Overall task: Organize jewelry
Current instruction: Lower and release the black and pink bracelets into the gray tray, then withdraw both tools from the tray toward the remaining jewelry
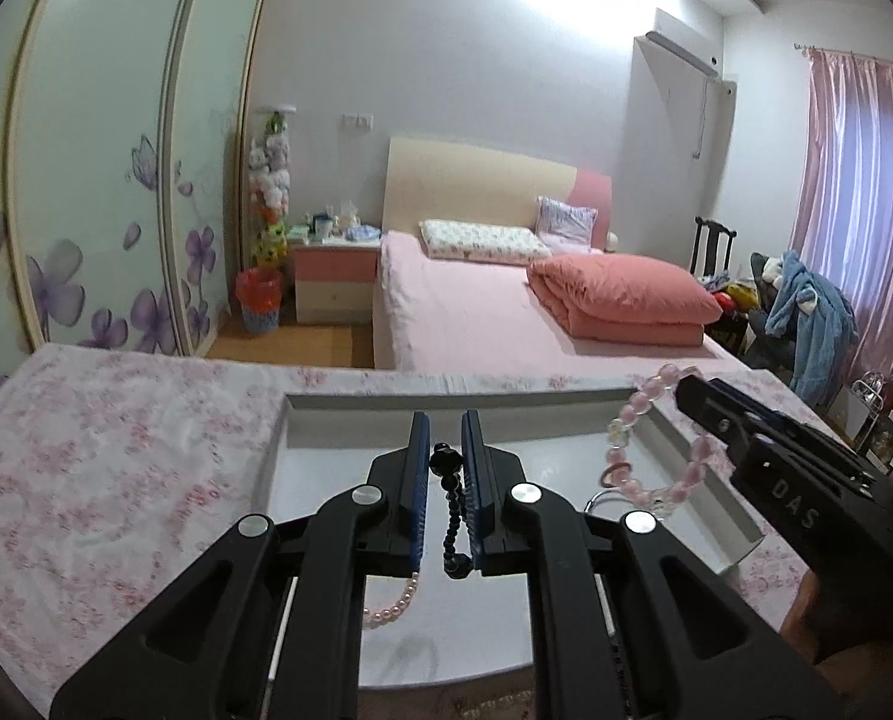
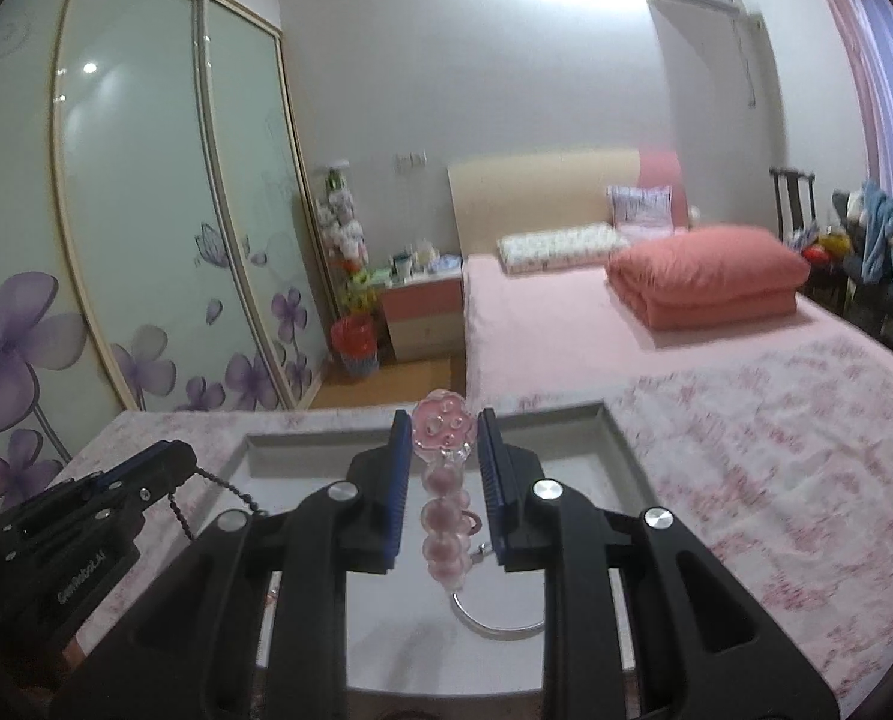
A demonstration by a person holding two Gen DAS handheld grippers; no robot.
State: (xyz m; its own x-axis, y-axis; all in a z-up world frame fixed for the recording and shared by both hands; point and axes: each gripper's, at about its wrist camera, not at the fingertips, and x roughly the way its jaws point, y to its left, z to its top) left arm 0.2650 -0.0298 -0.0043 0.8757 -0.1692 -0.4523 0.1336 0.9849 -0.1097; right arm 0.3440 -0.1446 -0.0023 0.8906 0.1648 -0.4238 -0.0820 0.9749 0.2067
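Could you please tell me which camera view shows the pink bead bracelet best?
The left wrist view: there the pink bead bracelet hangs as a nearly full loop from the right gripper, over the white tray. The right wrist view shows it only edge-on, a short column of beads between the blue pads.

Floral-clothed table [image 1: 116, 450] with 1 grey tray [image 1: 446, 405] (pearl bracelet [image 1: 389, 606], silver bangle [image 2: 494, 624] inside)
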